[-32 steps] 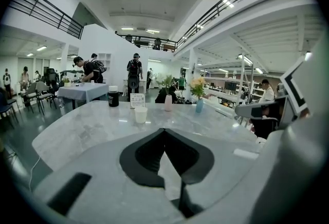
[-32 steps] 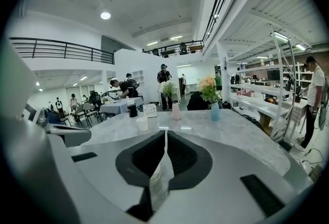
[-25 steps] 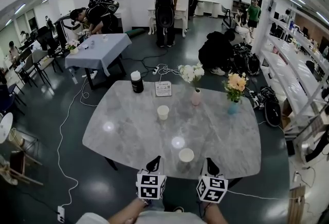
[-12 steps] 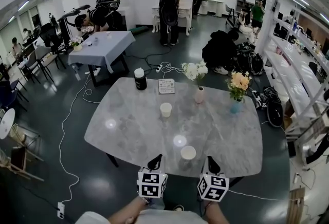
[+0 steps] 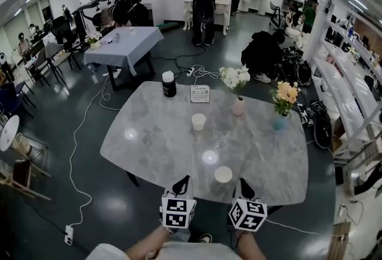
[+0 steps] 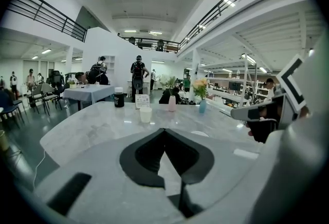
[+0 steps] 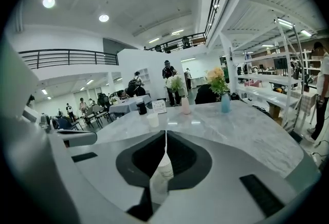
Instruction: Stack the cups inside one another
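Observation:
Two pale paper cups stand upright on the marble table [image 5: 149, 145]. The far cup [image 5: 199, 121] is near the table's middle and also shows in the gripper views [image 6: 146, 114] [image 7: 152, 119]. The near cup [image 5: 223, 175] is close to the front edge, with its rim just showing [image 6: 199, 134] beyond the left jaws. My left gripper [image 5: 182, 180] [image 6: 164, 131] hovers at the front edge, left of the near cup, shut and empty. My right gripper [image 5: 244, 183] [image 7: 165, 133] is just right of that cup, also shut and empty. Neither gripper touches a cup.
At the table's far side stand a black jar [image 5: 169, 84], a small sign card [image 5: 200, 93], a pink vase of white flowers [image 5: 238, 105] and a blue vase of orange flowers [image 5: 279, 122]. Beyond are people, a cloth-covered table [image 5: 122, 44] and floor cables.
The head view has shifted a little, so the table sits slightly lower and more to the right. Both grippers and both cups keep their places.

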Demonstrator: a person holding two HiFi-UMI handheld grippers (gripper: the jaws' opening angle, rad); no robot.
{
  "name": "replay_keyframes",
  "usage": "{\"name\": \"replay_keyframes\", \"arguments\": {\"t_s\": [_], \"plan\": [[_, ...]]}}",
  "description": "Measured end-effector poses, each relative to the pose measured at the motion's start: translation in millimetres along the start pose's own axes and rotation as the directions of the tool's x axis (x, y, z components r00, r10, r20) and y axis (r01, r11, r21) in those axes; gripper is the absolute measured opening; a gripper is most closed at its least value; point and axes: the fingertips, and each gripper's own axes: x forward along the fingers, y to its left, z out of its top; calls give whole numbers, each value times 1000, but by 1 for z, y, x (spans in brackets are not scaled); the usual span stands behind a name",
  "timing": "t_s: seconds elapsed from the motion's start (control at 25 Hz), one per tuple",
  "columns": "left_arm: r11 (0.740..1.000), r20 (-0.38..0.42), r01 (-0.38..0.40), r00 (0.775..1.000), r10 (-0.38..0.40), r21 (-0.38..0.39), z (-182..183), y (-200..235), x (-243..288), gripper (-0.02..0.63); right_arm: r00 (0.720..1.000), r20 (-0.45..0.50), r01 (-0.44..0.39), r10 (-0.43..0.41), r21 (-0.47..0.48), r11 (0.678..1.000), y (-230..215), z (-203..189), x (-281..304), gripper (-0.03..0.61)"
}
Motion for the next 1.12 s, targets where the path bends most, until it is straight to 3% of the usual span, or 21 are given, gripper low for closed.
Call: {"name": "replay_keyframes", "arguments": {"t_s": [0.68, 1.12], "plan": [[991, -11, -116, 993, 115, -65, 6, 98, 24, 0, 977, 10, -213, 213, 13, 977, 116, 38, 108, 15], [988, -46, -139, 990, 136, -73, 16, 171, 75, 0, 985, -42, -167, 167, 22, 986, 141, 39, 215, 94]]}}
